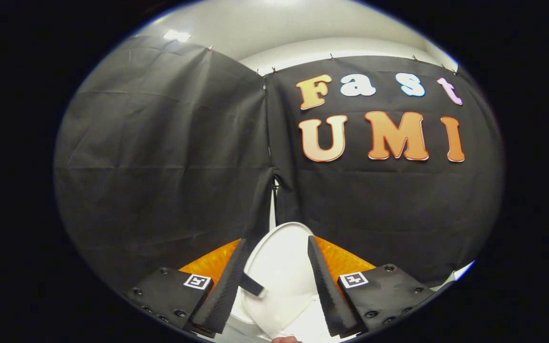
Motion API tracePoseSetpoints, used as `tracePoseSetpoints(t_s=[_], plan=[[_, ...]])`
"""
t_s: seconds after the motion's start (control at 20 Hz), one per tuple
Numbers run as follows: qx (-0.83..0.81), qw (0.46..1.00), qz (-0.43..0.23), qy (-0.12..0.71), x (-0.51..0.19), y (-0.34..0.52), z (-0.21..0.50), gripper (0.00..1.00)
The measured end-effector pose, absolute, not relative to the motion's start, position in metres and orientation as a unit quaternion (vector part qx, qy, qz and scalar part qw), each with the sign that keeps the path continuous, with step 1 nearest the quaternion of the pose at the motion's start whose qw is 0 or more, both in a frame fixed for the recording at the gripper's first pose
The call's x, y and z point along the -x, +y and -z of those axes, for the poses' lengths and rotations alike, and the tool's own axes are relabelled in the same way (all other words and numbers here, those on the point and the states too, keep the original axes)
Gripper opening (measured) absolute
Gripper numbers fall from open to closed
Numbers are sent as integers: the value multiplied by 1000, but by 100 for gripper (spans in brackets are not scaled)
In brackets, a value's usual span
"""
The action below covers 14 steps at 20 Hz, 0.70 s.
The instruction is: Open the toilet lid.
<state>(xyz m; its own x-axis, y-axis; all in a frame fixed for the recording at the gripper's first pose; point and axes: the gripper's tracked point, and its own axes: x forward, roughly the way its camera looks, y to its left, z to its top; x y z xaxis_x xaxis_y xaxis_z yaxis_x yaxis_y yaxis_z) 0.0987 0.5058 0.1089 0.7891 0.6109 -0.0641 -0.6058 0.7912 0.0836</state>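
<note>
The toilet lid (pixel 281 271) stands between the two fingers of the hand-held gripper (pixel 277 286), a white oval plate that looks raised. Its rounded free edge points to 12 o'clock, toward the black cloth wall (pixel 160 166) beyond. Its long axis runs from 6 o'clock to 12 o'clock, in line with the fingers.

The left finger (pixel 224 290) lies along the lid's edge at 9 o'clock and the right finger (pixel 327 290) along its edge at 3 o'clock. The jaws stand moderately apart, and the lid fills the gap. Whether both pads really press on it, or the lid is only behind them, cannot be told.

A small dark tab (pixel 251 285) sits on the lid near the left finger. A little of a hand (pixel 286 339) shows at 6 o'clock below the lid.

By judgement the lid is already well lifted, so the coming move would carry its free edge farther toward 12 o'clock, to the wall.
</note>
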Motion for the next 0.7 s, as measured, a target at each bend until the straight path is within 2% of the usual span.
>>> tracePoseSetpoints(t_s=[0.2,0.45,0.7], plan=[[-27,960,-277,30,-110,413,-119,83],[13,983,-182,7,-116,266,-109,83],[20,993,-114,12,-110,157,-90,83]])
